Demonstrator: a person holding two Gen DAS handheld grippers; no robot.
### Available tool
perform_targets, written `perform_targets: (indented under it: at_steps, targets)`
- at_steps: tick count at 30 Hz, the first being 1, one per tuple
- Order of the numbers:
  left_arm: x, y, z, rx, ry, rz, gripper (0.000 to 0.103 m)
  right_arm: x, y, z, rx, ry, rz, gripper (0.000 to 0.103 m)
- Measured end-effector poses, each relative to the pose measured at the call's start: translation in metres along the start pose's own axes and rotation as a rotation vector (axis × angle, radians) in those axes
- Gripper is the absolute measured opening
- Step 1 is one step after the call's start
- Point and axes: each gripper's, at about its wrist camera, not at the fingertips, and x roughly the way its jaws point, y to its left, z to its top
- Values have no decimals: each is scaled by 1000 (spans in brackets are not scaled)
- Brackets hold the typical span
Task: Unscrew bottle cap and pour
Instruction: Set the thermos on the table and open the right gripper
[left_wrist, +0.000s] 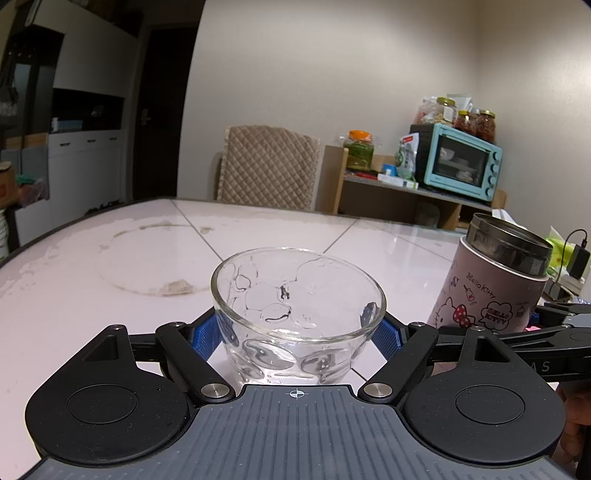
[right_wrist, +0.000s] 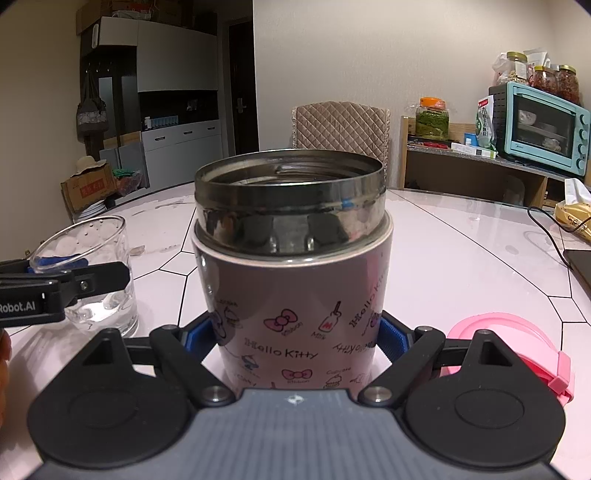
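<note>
My left gripper (left_wrist: 297, 332) is shut on a clear dimpled glass (left_wrist: 297, 314) that stands on the table. The glass also shows at the left of the right wrist view (right_wrist: 92, 273), with a little water at its bottom. My right gripper (right_wrist: 295, 332) is shut on a pink Hello Kitty flask (right_wrist: 295, 295) with an open steel mouth and no cap. In the left wrist view the flask (left_wrist: 487, 288) is to the right of the glass and leans toward it. The pink cap (right_wrist: 517, 347) lies on the table to the right of the flask.
The white tiled table (left_wrist: 110, 277) has a stained ring at the left. A quilted chair (left_wrist: 269, 170) stands behind it. A shelf with a blue oven (left_wrist: 461, 162) and jars is at the back right. A cable (right_wrist: 550, 229) and a tissue pack (right_wrist: 576, 210) lie at the table's right.
</note>
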Motion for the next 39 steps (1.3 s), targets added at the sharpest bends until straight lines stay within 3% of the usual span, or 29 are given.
perform_targets:
  at_steps: [6, 9, 14, 20, 24, 39]
  targets:
    - [-1, 1, 0, 5, 5, -1, 86, 1, -2, 0, 2, 1, 1, 89]
    - [1, 1, 1, 4, 16, -3, 85, 2, -2, 0, 4, 9, -8, 100]
    - [2, 2, 1, 3, 25, 1, 93, 2, 0, -2, 0, 25, 0, 103]
    - [2, -1, 2, 13, 33, 2, 94, 5, -2, -4, 12, 52, 4, 103]
    - [1, -2, 2, 12, 31, 11, 103, 4, -3, -6, 19, 56, 6, 103]
    - [-3, -6, -1, 31, 50, 40, 103, -9, -4, -12, 36, 45, -4, 103]
